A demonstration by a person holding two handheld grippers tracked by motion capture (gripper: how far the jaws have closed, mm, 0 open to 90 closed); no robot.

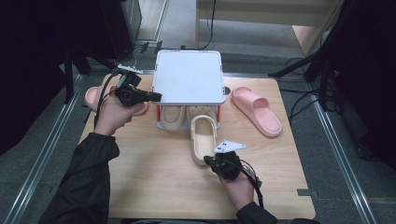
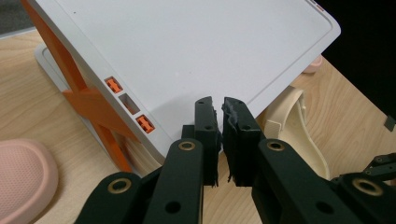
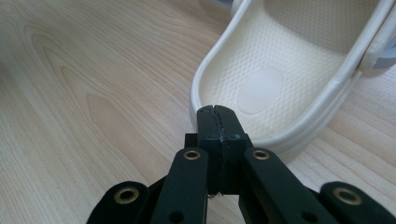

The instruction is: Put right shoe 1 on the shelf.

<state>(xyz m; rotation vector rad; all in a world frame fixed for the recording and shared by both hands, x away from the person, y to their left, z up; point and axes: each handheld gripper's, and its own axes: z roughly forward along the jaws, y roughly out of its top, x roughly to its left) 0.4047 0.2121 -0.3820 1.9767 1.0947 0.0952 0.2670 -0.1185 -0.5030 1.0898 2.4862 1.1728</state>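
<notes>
Two cream clogs were the work in hand: one (image 1: 172,116) sat under the white rack (image 1: 188,77) at the centre of the high view, and the other (image 1: 202,139) lay half out of it, heel toward the lower edge of the frame. The right gripper (image 1: 208,161), jaws pressed together with nothing between them, had its tips against the heel rim of that nearer clog, seen in the right gripper view as the cream rim (image 3: 261,93) just above the closed tips (image 3: 217,112). The left gripper (image 1: 156,97) was at the rack's left edge, centre-left of the high view; its jaws were nearly closed, a thin gap showing between the pads (image 2: 208,116) and holding nothing, resting on or just over the white top (image 2: 187,51). This looked like the step of sliding the second clog onto the lower shelf while the other hand steadied the rack. The next move would likely call for a straight push on the heel toward the top of the frame, keeping the toe clear of the orange upright (image 2: 88,100). Pink slides lay at the far left (image 1: 93,97) and upper right (image 1: 257,109) of the board. No brand, label or writing could be read on anything.
</notes>
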